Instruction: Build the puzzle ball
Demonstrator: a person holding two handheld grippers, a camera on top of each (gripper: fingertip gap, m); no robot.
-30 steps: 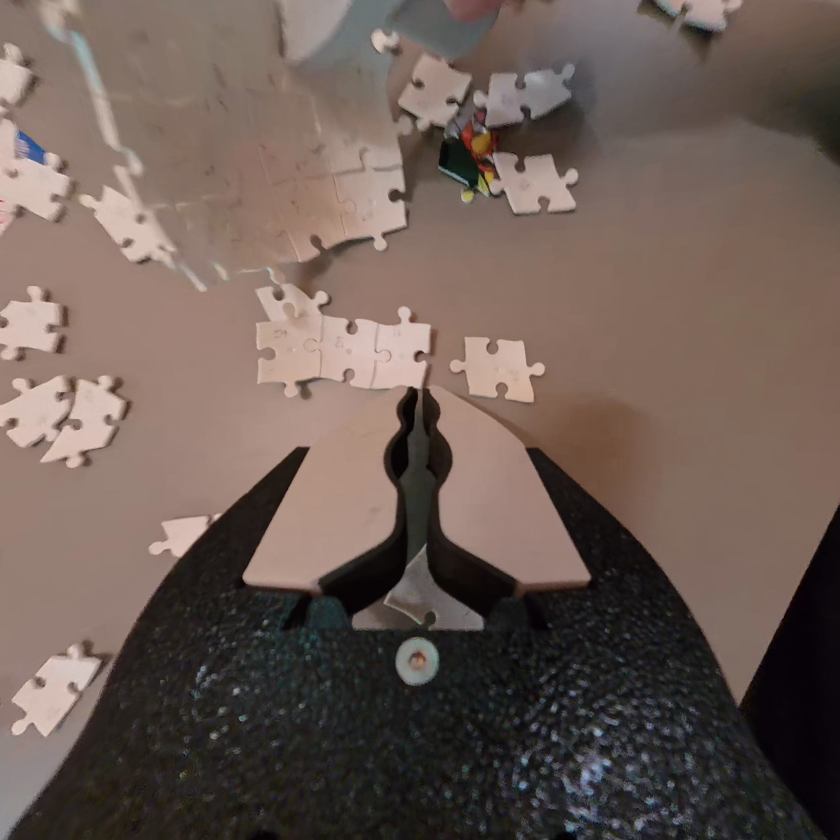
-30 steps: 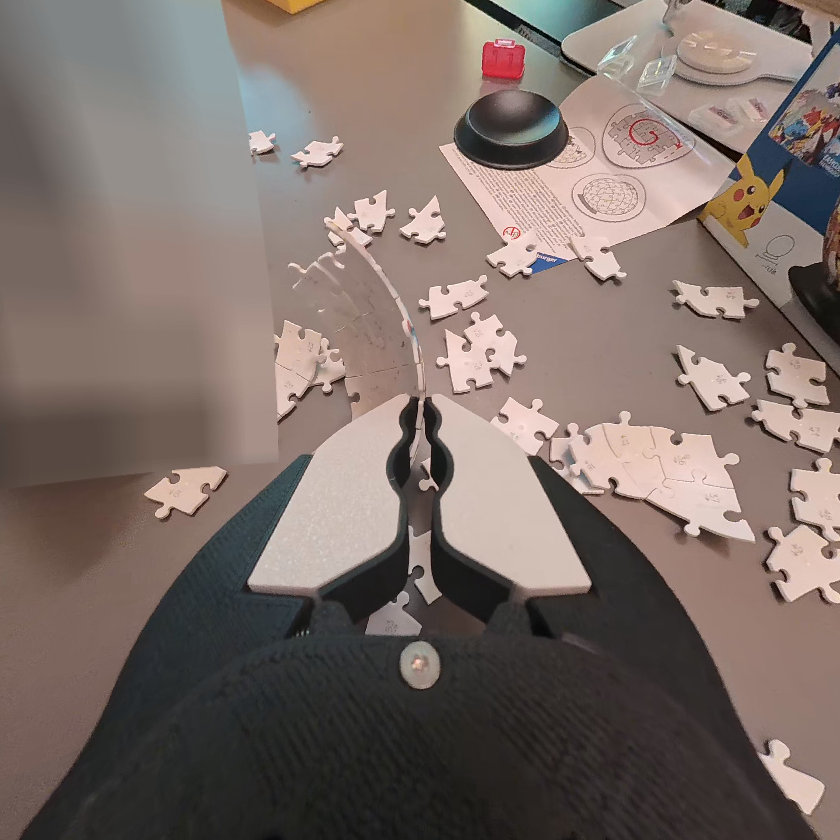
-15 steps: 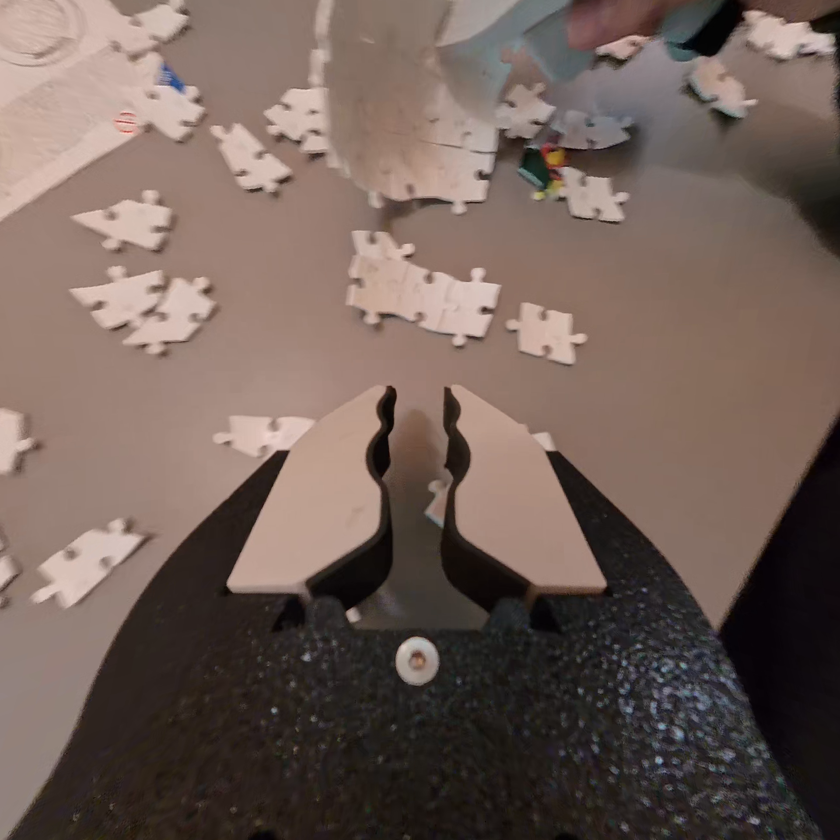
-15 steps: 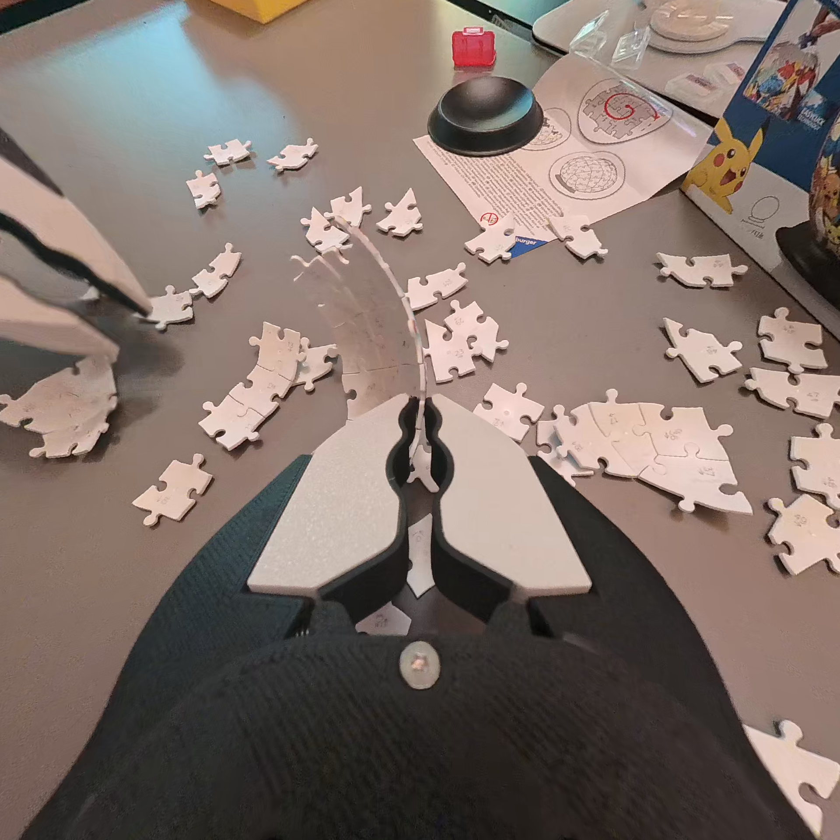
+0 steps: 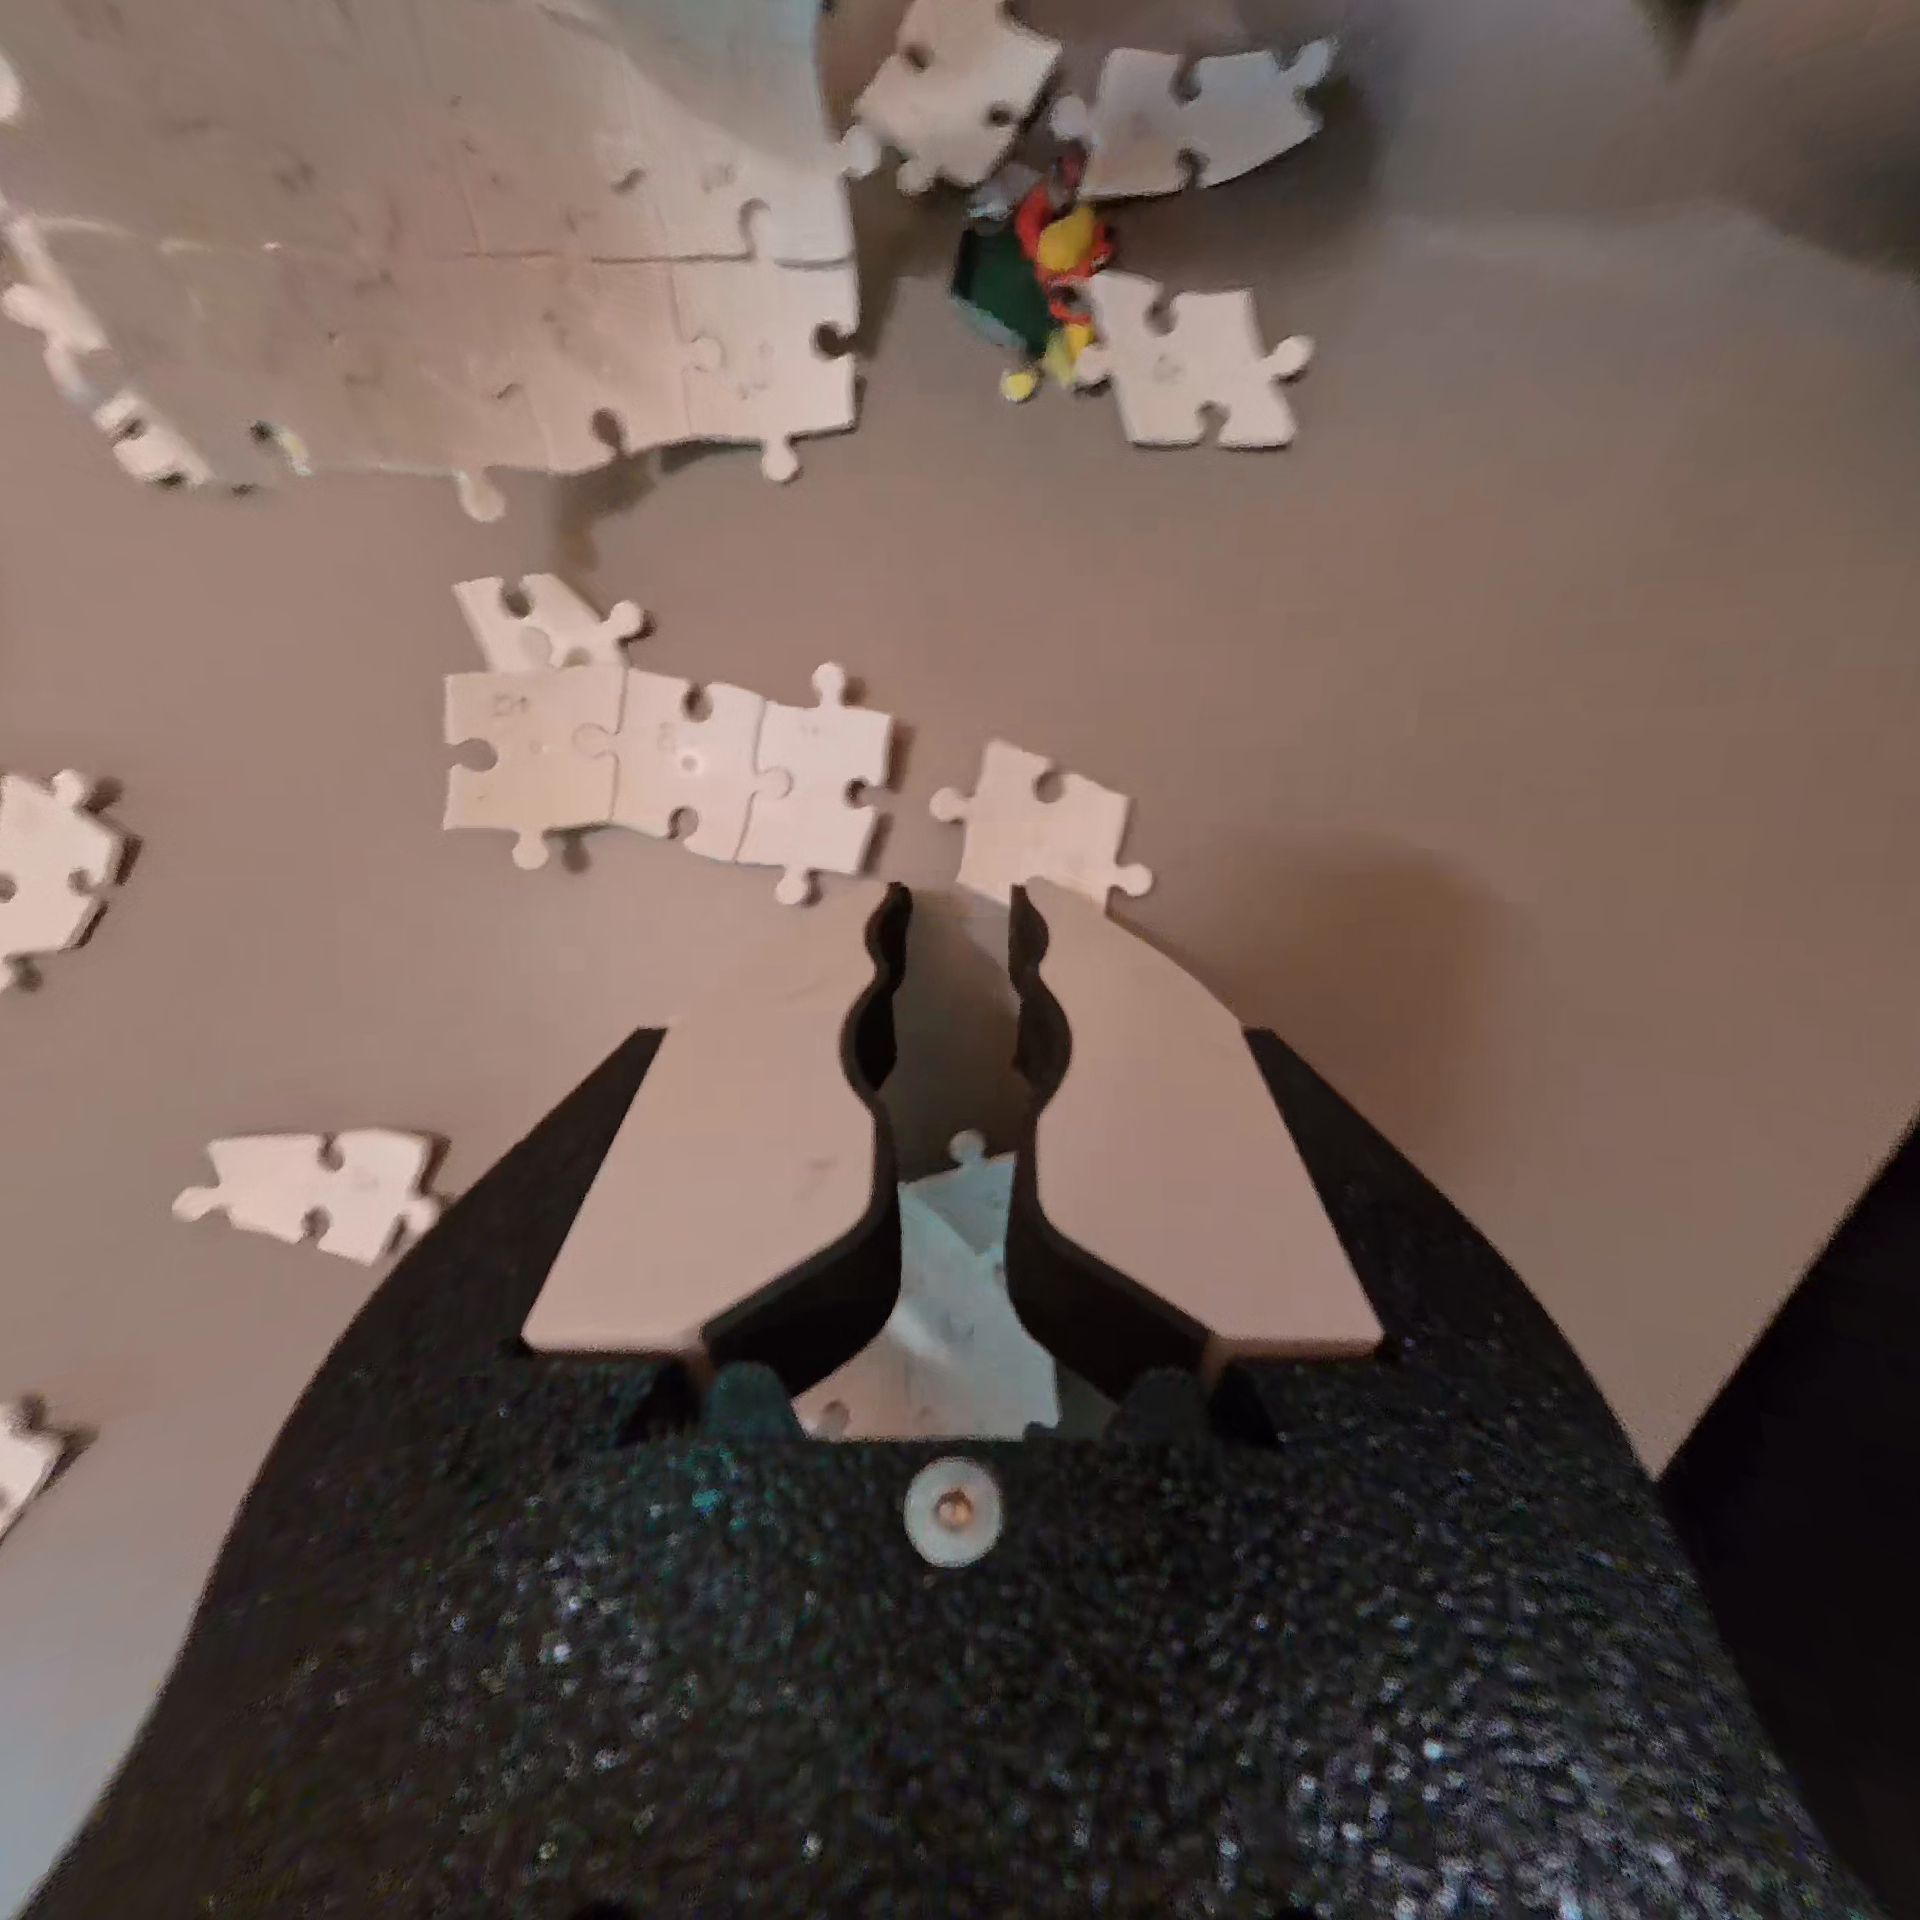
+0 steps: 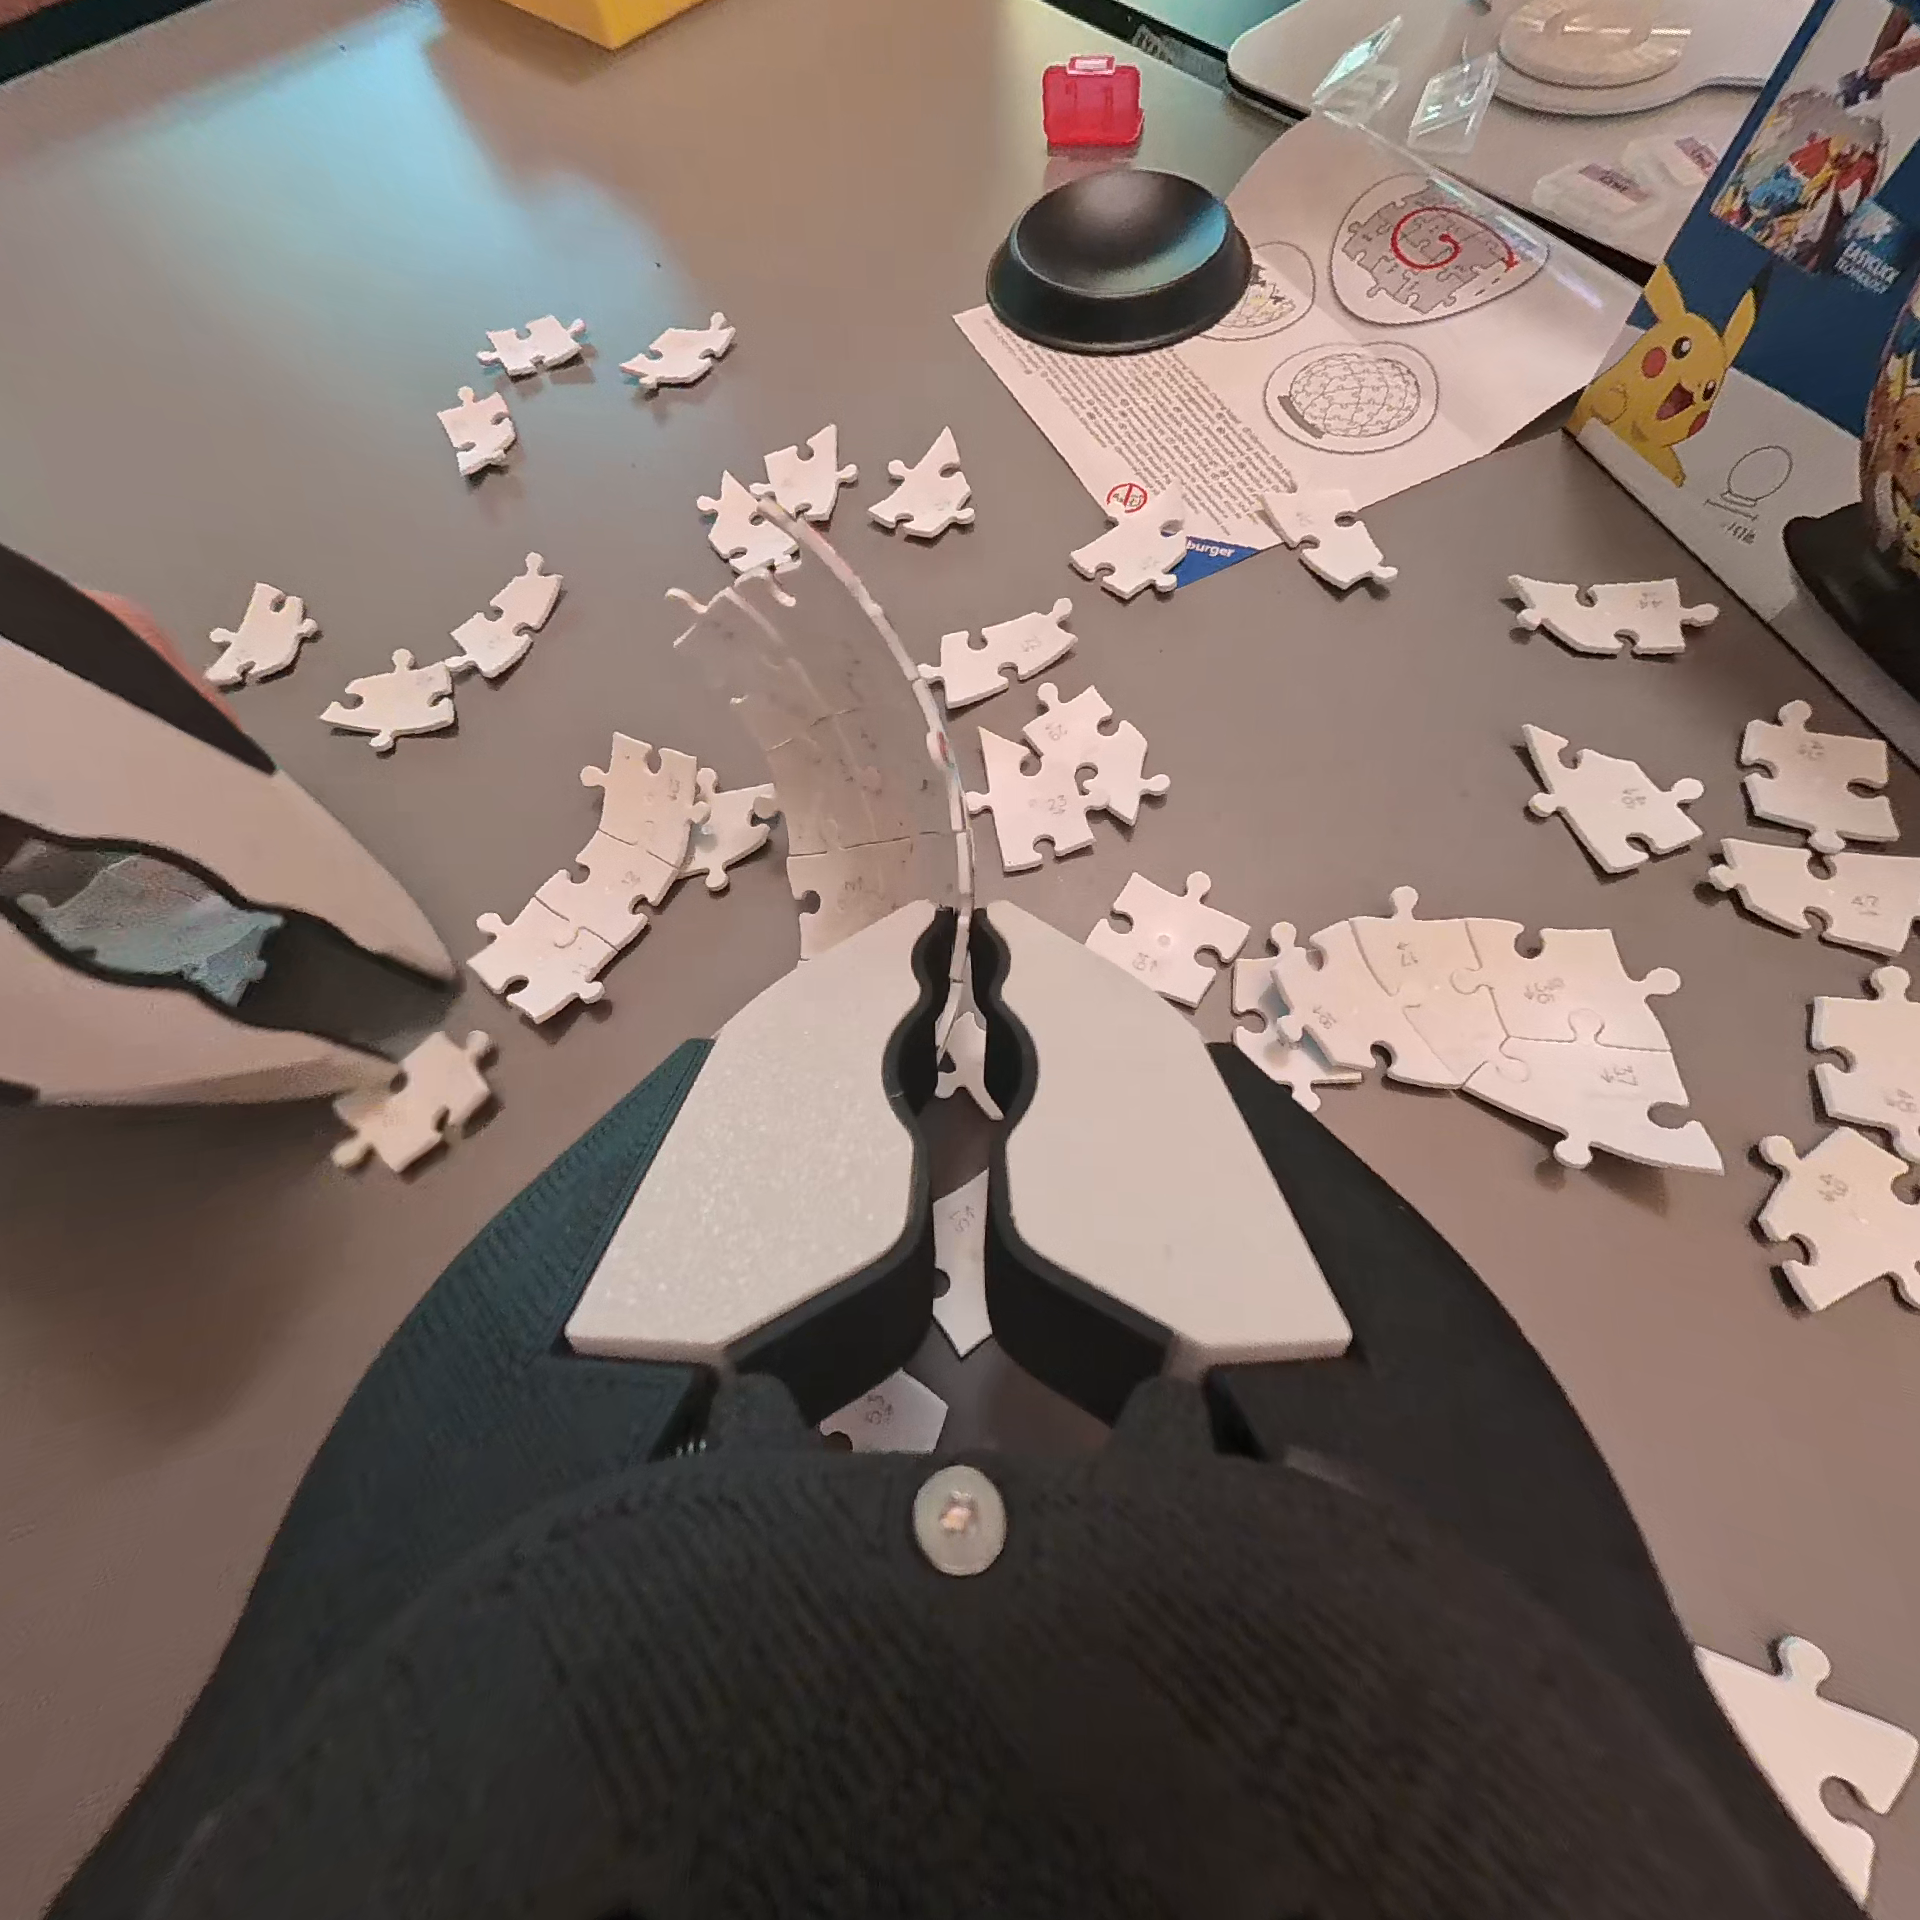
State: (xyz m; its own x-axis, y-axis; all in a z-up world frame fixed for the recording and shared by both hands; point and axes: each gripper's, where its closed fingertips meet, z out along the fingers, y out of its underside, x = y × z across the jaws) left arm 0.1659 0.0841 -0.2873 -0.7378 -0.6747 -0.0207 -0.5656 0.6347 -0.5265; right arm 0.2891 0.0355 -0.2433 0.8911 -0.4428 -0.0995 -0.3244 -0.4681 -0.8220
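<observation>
A matte grey-brown tabletop carries many loose white curved plastic puzzle pieces, blank side up.

Right hand-held gripper: jaws pressed together on the lower edge of a curved, partly assembled white puzzle shell section. The section stands on edge and arcs up and away from the fingertips, clear of the tabletop. Both pads bear on it.

Left hand-held gripper: jaws spread with a clear gap, nothing between the tips. It is low over the tabletop. A single white puzzle piece lies just beyond its fingertips; whether the right tip touches it cannot be told. Just left of that lies a joined row of three white pieces. The same gripper appears at the left edge of the right wrist view, its tips at a lone white piece.

Surroundings:
- A fan-shaped cluster of joined white pieces lies right of the right gripper.
- A curved strip of joined white pieces lies to its left.
- A black round domed stand rests on a white printed instruction sheet at the far side.
- A small red plastic block sits beyond the stand.
- A blue and white puzzle box with a yellow cartoon figure stands at the far right.
- One colour-side-up piece in green, red and yellow lies among white pieces.
</observation>
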